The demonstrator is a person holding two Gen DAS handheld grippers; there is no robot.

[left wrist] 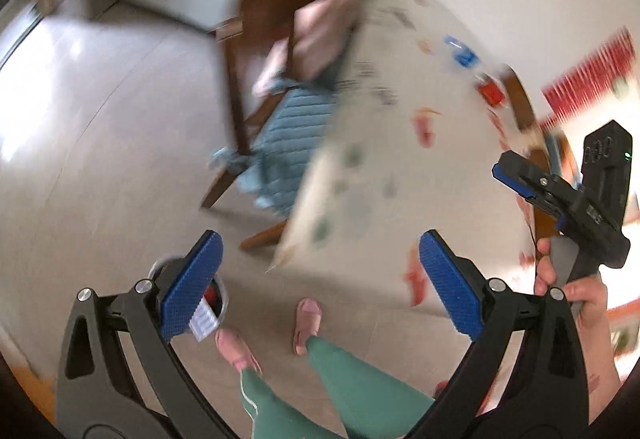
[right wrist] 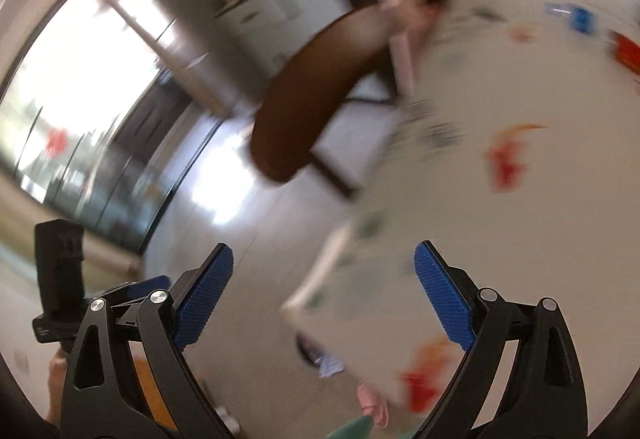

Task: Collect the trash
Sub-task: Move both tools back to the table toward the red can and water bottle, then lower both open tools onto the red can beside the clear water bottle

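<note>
Both views are motion-blurred. My left gripper [left wrist: 320,283] is open and empty above the floor by the table corner. My right gripper [right wrist: 324,295] is open and empty; it also shows in the left wrist view [left wrist: 520,179] at the right, over the table. On the patterned tablecloth [left wrist: 380,167] lie a blue item [left wrist: 464,53] and a red item [left wrist: 492,93], too blurred to identify; they also show in the right wrist view, blue [right wrist: 580,19] and red [right wrist: 630,51]. A small white bin [left wrist: 218,299] with red and white contents sits on the floor behind my left finger.
A wooden chair [left wrist: 280,39] with a blue cushion [left wrist: 288,143] and pink cloth [left wrist: 320,35] stands against the table's left edge. The person's feet in pink slippers [left wrist: 306,323] are on the tiled floor below. Glass doors [right wrist: 80,99] lie to the left.
</note>
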